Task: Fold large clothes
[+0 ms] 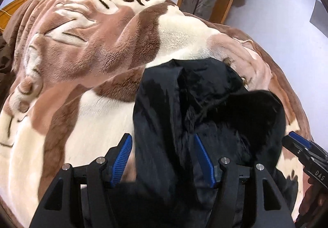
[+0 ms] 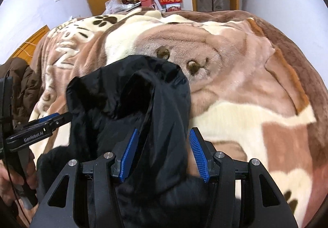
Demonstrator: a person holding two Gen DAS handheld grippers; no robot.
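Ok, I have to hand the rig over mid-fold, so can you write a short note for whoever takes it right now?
Left tongs: shut on a thick bunch of the black jacket.
Right tongs: shut on another bunch of the same jacket, close beside the left ones.
Where things are: the jacket hangs bunched from both tongs, its far end resting on the plush blanket over the bed. A brown coat lies at the blanket's left edge.
Done: jacket picked up with both tongs.
Left: spread it flat on the blanket, then fold it; no neat fold shows yet.
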